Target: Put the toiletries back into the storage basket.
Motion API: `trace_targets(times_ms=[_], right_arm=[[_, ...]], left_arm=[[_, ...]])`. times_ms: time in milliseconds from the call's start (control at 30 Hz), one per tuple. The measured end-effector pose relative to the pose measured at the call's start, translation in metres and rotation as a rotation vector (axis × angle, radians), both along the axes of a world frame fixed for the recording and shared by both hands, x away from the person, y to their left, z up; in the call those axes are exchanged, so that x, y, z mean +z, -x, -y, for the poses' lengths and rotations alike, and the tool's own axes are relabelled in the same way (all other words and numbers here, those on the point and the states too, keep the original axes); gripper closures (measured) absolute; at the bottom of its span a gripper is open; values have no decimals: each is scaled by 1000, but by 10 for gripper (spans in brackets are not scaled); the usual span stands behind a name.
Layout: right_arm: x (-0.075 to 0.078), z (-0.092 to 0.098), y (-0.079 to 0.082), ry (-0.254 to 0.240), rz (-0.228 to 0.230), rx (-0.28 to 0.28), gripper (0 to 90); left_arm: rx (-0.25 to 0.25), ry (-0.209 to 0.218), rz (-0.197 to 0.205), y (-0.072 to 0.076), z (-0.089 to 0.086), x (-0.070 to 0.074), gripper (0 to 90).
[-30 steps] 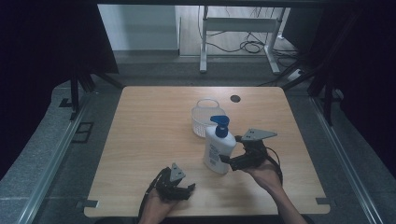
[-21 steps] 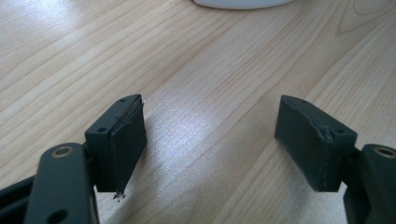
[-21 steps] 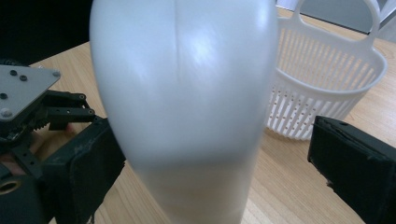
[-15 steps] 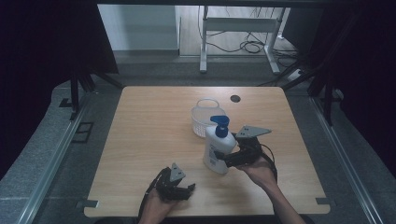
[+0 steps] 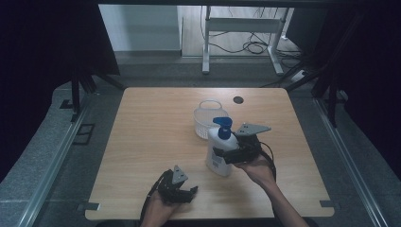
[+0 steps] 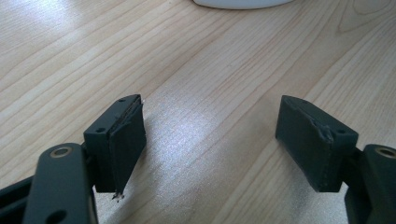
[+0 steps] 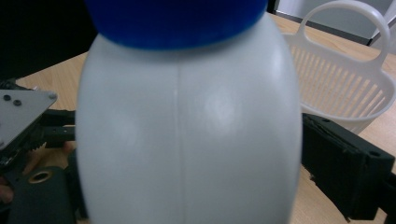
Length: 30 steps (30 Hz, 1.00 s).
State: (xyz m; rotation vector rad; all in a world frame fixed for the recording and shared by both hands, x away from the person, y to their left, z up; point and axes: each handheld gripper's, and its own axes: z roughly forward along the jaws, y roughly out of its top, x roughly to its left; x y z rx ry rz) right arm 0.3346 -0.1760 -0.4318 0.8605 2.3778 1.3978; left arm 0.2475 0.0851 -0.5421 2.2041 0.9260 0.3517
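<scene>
A white pump bottle with a blue cap stands upright on the wooden table, right of the middle. My right gripper reaches in from the right and its jaws have just been closing on the bottle's body. In the right gripper view the bottle sits between the two black pads, which lie against its sides. My left gripper rests near the front edge, left of the bottle. Its jaws stand wide apart over bare wood with nothing between them.
A white slatted basket with a loop handle stands just behind the bottle, and the right gripper view has the basket at its right. A small dark round hole marks the far side of the table. Bare wood spreads to the left.
The right gripper has slid slightly left toward the bottle and its jaws have drawn in around the body. The left hand and gripper have stayed where they were.
</scene>
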Motion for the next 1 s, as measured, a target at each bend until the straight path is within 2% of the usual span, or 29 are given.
trace_targets(times_ms=[200,233,267,300,333,500,600,833,1000], right_arm=[[3,-2,-1,-6,1,4,218],[3,-2,-1,-5,0,11,248],[4,-3,1,-5,5,21,318],[4,-3,1,-5,5,21,318],[5,-3,2,-2,13,25,357],[7,-7,7,35,44,23,370],[8,-6,7,39,43,22,373],[12,-5,4,45,29,72,376],[15,-5,3,40,30,84,376]], left_arm=[[1,1,0,0,0,0,235],[1,1,0,0,0,0,235],[1,0,0,0,0,0,235],[1,0,0,0,0,0,235],[0,-1,0,0,0,0,235],[2,1,0,0,0,0,233],[1,0,0,0,0,0,233],[0,0,0,0,0,0,232],[0,0,0,0,0,0,232]])
